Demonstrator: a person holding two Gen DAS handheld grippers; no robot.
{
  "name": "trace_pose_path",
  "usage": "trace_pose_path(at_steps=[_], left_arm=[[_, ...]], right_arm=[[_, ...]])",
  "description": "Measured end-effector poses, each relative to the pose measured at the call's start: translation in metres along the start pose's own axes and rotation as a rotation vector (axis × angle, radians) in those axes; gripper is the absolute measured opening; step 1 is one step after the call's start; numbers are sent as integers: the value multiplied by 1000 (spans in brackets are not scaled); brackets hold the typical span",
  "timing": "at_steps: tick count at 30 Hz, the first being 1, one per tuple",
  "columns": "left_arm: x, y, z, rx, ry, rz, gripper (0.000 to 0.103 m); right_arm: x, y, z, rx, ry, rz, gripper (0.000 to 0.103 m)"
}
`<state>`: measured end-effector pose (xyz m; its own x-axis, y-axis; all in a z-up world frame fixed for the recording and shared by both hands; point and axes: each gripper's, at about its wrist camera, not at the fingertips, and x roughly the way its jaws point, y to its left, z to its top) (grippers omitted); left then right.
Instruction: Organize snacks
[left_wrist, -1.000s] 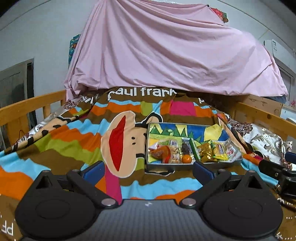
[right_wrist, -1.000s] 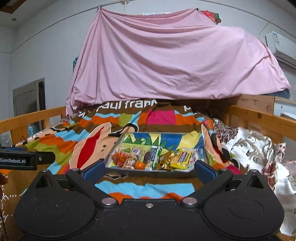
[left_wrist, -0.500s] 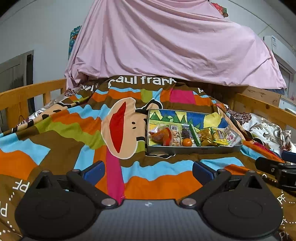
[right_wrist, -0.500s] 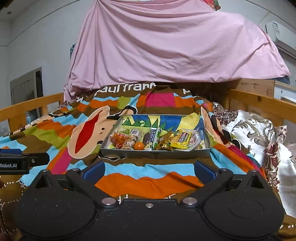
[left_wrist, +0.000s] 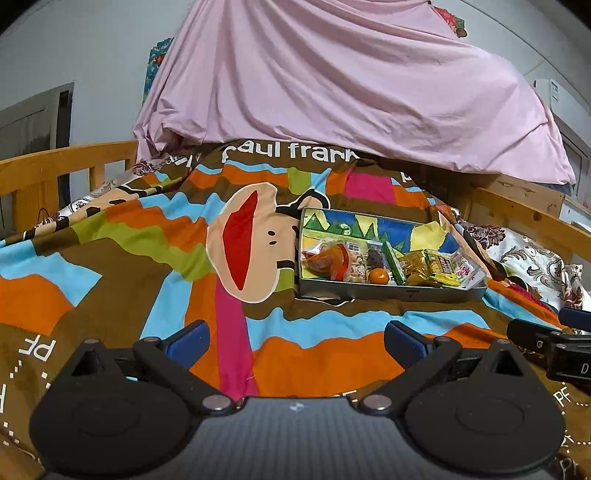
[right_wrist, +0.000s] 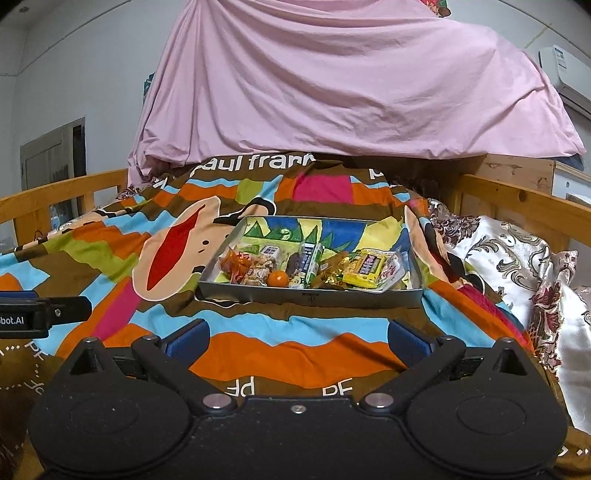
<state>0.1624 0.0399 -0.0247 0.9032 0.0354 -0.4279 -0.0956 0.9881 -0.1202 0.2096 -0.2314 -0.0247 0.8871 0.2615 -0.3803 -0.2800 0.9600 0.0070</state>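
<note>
Both tools stand with their blue-padded fingers spread wide and nothing between them: the left tool (left_wrist: 293, 338) and the right tool (right_wrist: 297, 338) hang low over the striped cartoon-monkey bedspread (right_wrist: 295, 354), with the right tool's black body showing at the edge of the left view (left_wrist: 554, 345). Over the last second both cameras have tipped downward, so more bedspread fills the foreground and the shallow grey metal tray (right_wrist: 310, 297) sits higher in view. The tray holds the snacks: a small orange fruit (right_wrist: 277, 278), a yellow wrapped packet (right_wrist: 365, 273), a crinkled orange-red bag (right_wrist: 234, 266), a green-edged carton (right_wrist: 308, 264). They lie bunched along its near wall, which could suit either sorting still ahead or a tidy tray left behind.
</note>
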Motion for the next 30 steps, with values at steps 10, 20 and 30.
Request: trace_pose_path(at_steps=[10, 20, 30], left_arm=[[1, 1, -2, -3, 5, 1, 103], [1, -1, -3, 16, 4, 0, 103], [1, -1, -2, 16, 4, -2, 103]], right_arm=[[2, 1, -1, -11, 8, 3, 102], [3, 2, -1, -16, 11, 3, 102], [3, 3, -1, -16, 11, 3, 102]])
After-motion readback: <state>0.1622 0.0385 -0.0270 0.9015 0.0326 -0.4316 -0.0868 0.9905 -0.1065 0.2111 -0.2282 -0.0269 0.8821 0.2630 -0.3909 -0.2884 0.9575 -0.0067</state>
